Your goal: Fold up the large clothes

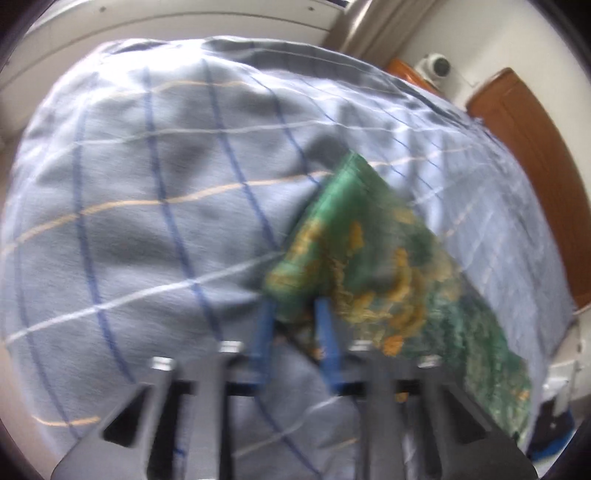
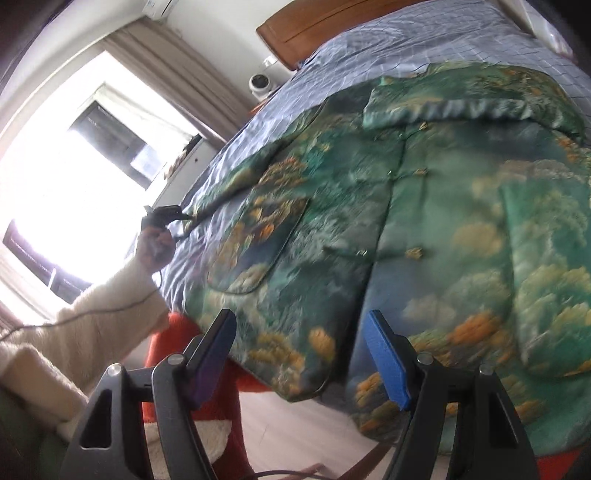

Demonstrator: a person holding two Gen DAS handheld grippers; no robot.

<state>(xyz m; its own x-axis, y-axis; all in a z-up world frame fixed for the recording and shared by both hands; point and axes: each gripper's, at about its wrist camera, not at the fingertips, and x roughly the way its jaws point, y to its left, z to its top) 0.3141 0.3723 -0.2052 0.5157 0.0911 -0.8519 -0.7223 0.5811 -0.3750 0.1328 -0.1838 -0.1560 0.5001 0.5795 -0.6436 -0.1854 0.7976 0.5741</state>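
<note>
The green printed garment point(image 2: 406, 206) lies spread face-up across the bed point(image 2: 369, 48), collar toward the far headboard point(image 2: 332, 18), hem hanging just over the near edge, front panels and a patch pocket plainly showing. So the folding looks barely begun, by my reading: the body is flat and wide open, with no crease across it yet. Out on the left, the left hand-held gripper point(image 1: 295, 317) has its blue fingers pressed close on a corner of that same green cloth, seemingly a sleeve end, lifted a little off the checked blue bedsheet point(image 1: 147, 184); the picture is blurred, so exactly how much fabric sits between the fingers is hard to tell. From the right wrist view, that gripper shows far left at the bed edge, held in a cream-sleeved arm point(image 2: 110, 314). The right hand-held gripper point(image 2: 299, 354) hovers near the hem with fingers spread wide, touching nothing. Left to do, I judge: bring the sleeves in, then fold the body over.
</note>
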